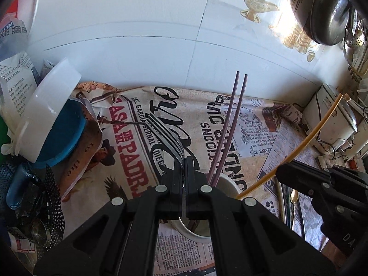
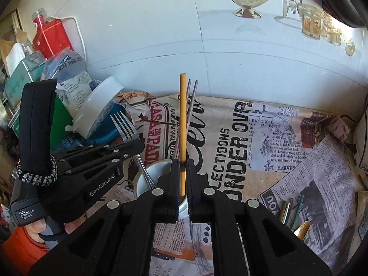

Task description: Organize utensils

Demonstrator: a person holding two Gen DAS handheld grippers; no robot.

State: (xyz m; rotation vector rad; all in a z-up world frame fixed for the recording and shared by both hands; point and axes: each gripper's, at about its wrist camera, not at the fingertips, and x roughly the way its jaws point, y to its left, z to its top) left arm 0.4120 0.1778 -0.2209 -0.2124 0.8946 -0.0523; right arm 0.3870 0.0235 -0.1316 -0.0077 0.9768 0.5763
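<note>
Fork: silver metal, four tines, clamped at the neck between the left gripper's closed jaws; tines point up and away, handle runs down into the cup. In the right wrist view the fork head is seen sticking out above the left gripper.
Yellow chopstick: plain, straight, pinched upright between the right gripper's closed jaws; lower end reaches into the cup. Seen curved by the fisheye in the left wrist view.
Purple chopsticks: a thin pair, stood in the cup, leaning away towards the wall; seen just behind the yellow one in the right wrist view.
Cup: white, round, set on the newsprint-pattern cover, directly below both grippers.
Loose utensils: a few pieces left lying on the cover at lower right; exact types cannot be told.
White tub: tipped on a blue lid, left of the cup, among bags and clutter.
Wall: white tile with a gravy-boat decal.
</note>
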